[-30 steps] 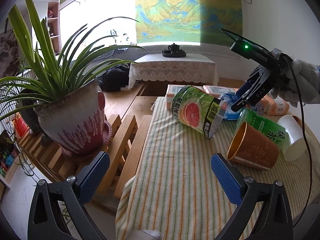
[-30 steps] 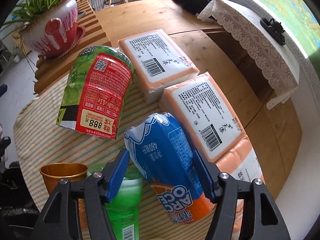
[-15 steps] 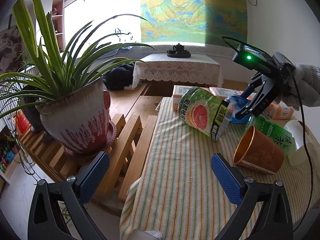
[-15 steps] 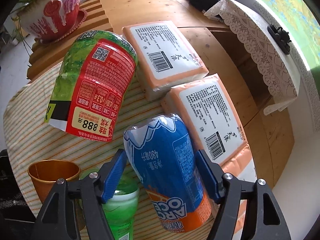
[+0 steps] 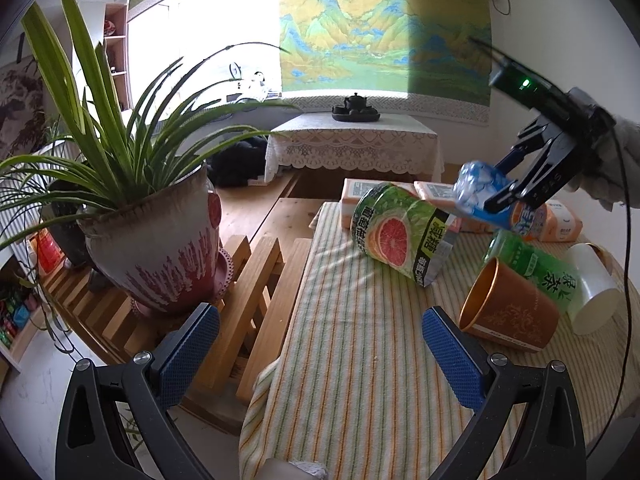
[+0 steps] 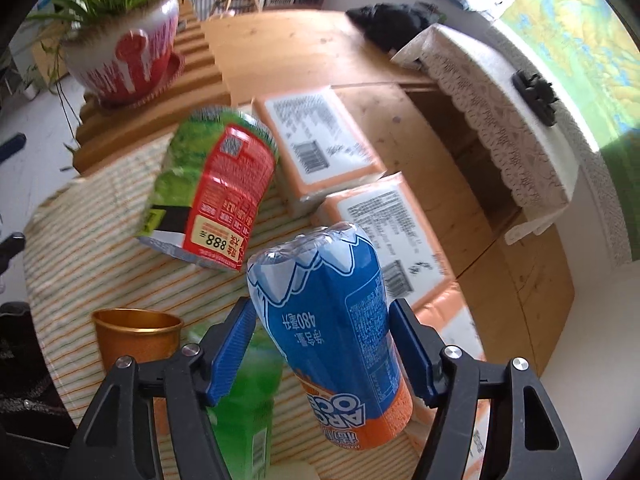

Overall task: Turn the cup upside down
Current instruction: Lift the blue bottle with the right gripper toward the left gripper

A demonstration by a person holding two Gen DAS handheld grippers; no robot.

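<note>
A brown paper cup (image 5: pixel 512 312) lies on its side on the striped cloth (image 5: pixel 360 380), mouth turned toward my left gripper (image 5: pixel 320 344). That gripper stands open and empty, low over the cloth's near end, its right pad just short of the cup. The cup (image 6: pixel 136 340) also shows in the right wrist view, lower left. A white cup (image 5: pixel 592 292) lies on its side behind it. My right gripper (image 6: pixel 322 344) is shut on a blue and orange drink bottle (image 6: pixel 324 320), held in the air above the table's far right (image 5: pixel 480 196).
A green tea bottle (image 5: pixel 536 268) lies between the two cups. A green grapefruit pack (image 5: pixel 400 236) rests mid-table, with orange tissue packs (image 6: pixel 316 148) behind it. A big potted plant (image 5: pixel 156 236) stands on a wooden rack to the left. A gloved hand (image 5: pixel 624 160) holds the right gripper.
My right gripper has risen with the blue bottle, lifting it off the table. My left gripper has edged slightly left and stays open.
</note>
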